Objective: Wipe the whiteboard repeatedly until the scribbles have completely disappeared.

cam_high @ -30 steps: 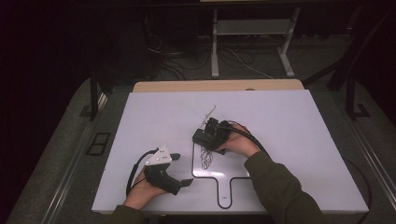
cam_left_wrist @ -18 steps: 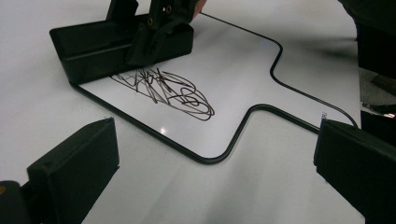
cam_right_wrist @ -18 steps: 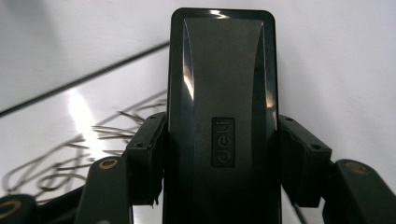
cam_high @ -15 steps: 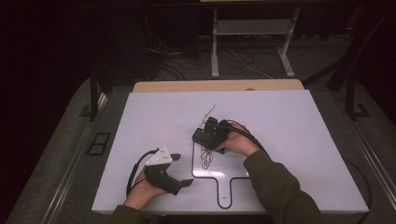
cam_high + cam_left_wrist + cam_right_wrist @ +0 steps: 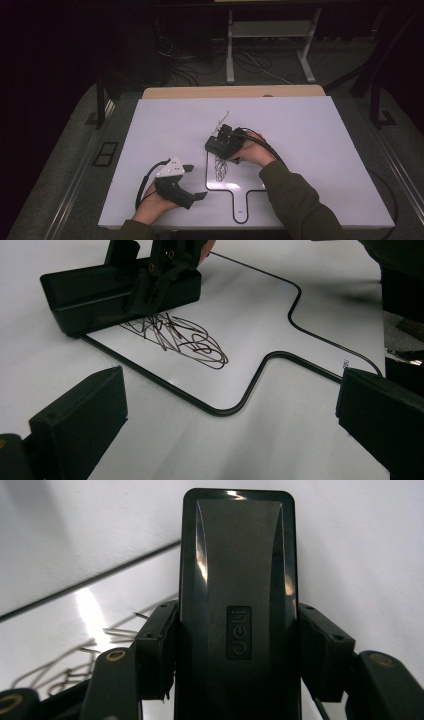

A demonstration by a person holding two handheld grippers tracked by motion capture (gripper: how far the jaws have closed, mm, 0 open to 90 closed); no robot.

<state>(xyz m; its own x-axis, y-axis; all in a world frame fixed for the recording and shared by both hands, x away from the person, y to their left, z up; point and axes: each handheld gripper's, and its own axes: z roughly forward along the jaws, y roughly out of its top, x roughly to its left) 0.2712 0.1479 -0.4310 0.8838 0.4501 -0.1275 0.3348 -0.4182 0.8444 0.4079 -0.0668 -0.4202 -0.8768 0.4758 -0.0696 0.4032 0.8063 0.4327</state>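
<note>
Dark room, white table (image 5: 310,150) with a cabled floor behind it. A paddle-shaped whiteboard (image 5: 250,176) with a black rim lies near the front edge, a dark scribble (image 5: 220,169) on it. The right gripper (image 5: 223,142) is clamped on a black eraser block (image 5: 239,595), which rests on the board's far edge, touching the scribble's top. The left gripper (image 5: 192,187) sits just left of the board, jaws wide apart, holding nothing.

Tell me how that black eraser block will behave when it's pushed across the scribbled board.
The eraser looks like a rigid, glossy plastic block, so it probably won't flex in the right tongs. Long, low and flat-bottomed, it should slide rather than tip or roll. The whiteboard looks smooth, so expect little drag.
</note>
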